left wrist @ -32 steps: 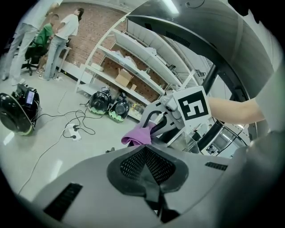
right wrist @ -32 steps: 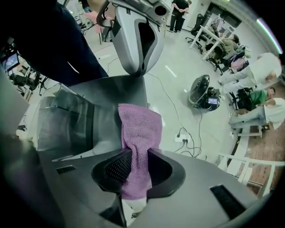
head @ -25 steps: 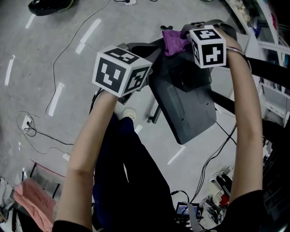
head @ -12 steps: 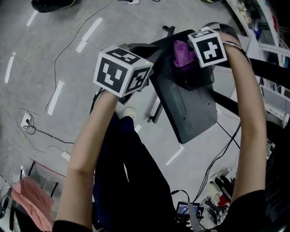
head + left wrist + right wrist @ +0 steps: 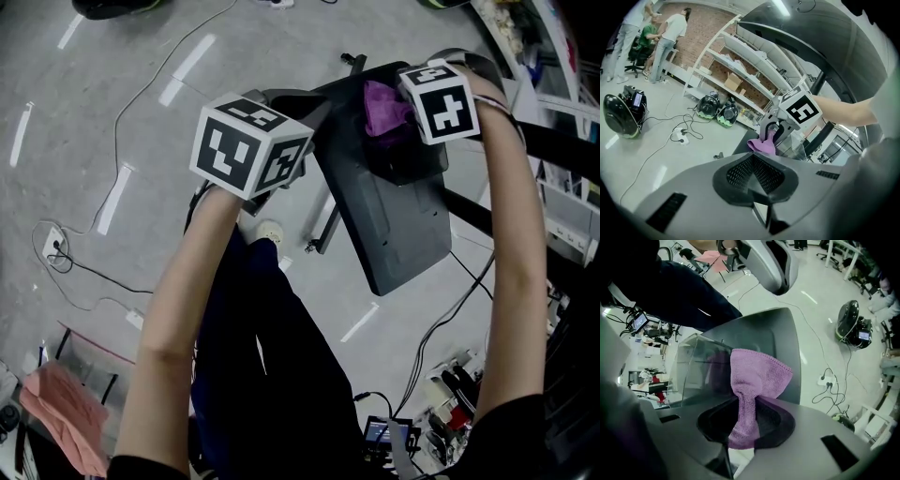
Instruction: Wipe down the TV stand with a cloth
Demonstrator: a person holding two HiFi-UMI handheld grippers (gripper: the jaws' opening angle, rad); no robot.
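A purple cloth (image 5: 382, 105) hangs bunched from my right gripper (image 5: 397, 111), which is shut on it. The cloth lies against the far end of the tilted dark grey panel of the TV stand (image 5: 389, 234), beside a raised black block (image 5: 405, 159). In the right gripper view the cloth (image 5: 752, 380) spreads over the grey panel (image 5: 780, 338) next to a clear plastic piece (image 5: 691, 369). My left gripper (image 5: 305, 105) hovers at the panel's far left edge, jaws together with nothing between them (image 5: 761, 213). It faces the right gripper (image 5: 778, 133) and the cloth (image 5: 761, 144).
Cables and a power strip (image 5: 54, 253) trail over the grey floor with white tape marks. A pink cloth (image 5: 61, 412) lies at the lower left, electronics (image 5: 384, 436) near my feet. Shelving (image 5: 740, 70), people (image 5: 665, 37) and round black devices (image 5: 621, 117) stand further off.
My right gripper has carried the purple cloth a little right and nearer, from the panel's far edge onto its top end. The left gripper has barely moved.
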